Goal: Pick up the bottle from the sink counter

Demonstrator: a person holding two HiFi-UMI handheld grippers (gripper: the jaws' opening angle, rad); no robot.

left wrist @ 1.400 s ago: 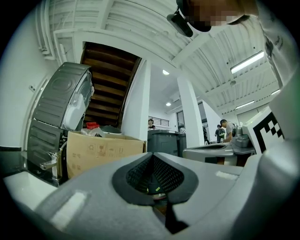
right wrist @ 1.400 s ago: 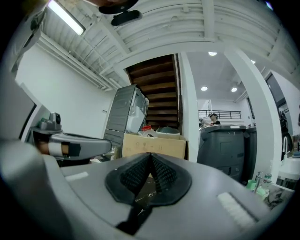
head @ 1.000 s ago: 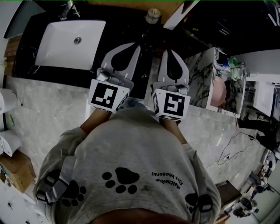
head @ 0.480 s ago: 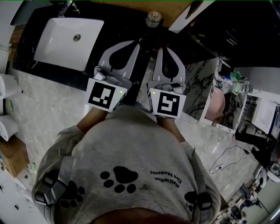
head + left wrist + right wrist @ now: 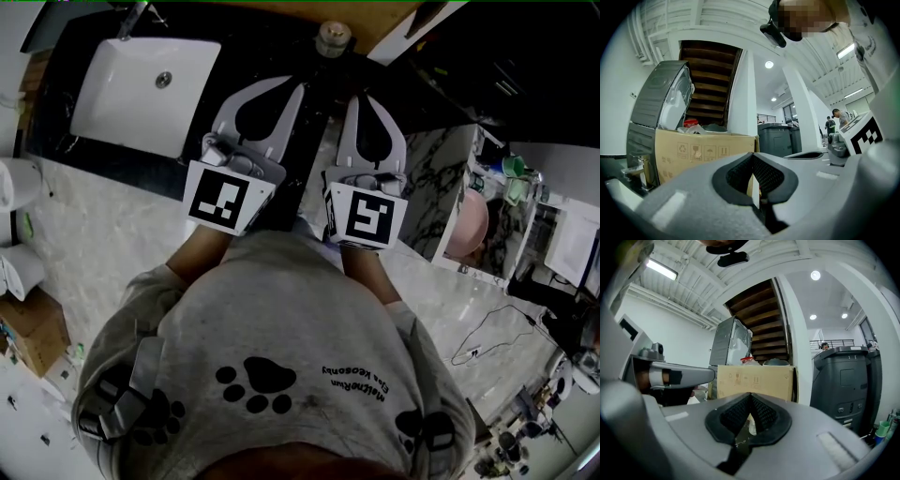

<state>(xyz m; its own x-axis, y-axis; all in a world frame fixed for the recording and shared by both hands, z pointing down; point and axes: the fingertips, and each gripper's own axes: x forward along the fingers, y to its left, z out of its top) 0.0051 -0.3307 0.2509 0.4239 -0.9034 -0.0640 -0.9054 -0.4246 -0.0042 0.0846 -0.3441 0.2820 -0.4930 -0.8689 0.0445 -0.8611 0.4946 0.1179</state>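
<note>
One bottle (image 5: 330, 37), top-down, body unseen

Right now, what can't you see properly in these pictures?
Bottle: head view shows only its small top from above; neither gripper view shows it.
Faucet: head view, partly cut off by the top edge.
Hands: head view, hidden beneath the left gripper and right gripper.
Cardboard box print: left gripper view, too small to read.

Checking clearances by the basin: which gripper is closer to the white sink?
The left gripper; it sits just right of the sink, while the right gripper lies beyond it, farther away.
</note>
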